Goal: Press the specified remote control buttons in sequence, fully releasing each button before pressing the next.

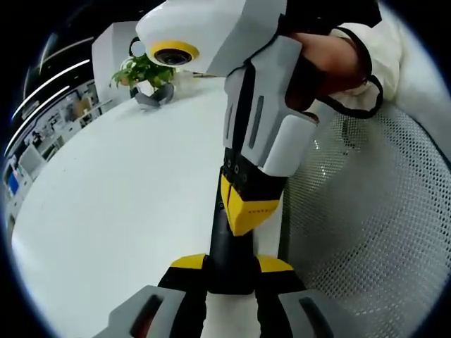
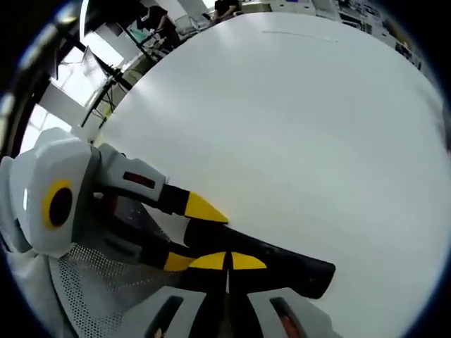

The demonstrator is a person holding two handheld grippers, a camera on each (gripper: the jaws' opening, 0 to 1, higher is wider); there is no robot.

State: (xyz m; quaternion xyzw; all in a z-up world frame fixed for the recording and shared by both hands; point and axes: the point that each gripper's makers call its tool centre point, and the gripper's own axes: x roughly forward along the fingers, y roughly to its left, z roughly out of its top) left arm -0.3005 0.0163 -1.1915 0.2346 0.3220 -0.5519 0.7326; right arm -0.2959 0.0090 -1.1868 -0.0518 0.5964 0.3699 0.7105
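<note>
A black remote control [image 1: 229,276] sticks out over the white table's edge, and my left gripper [image 1: 231,263] is shut on its sides with both yellow tips. My right gripper [image 1: 246,211] comes down from the upper right in the left gripper view. Its yellow tips are together and rest on the remote's top face. In the right gripper view, my right gripper [image 2: 227,260] is shut, with its tips over the remote [image 2: 299,271]. The left gripper [image 2: 192,236] clamps the remote from the left. The buttons are hidden under the tips.
The white table [image 1: 120,197] stretches away to the left. A small green plant in a grey pot [image 1: 144,77] stands at its far end. A white mesh chair [image 1: 366,218] sits close on the right. A person's hand [image 1: 331,60] holds the right gripper.
</note>
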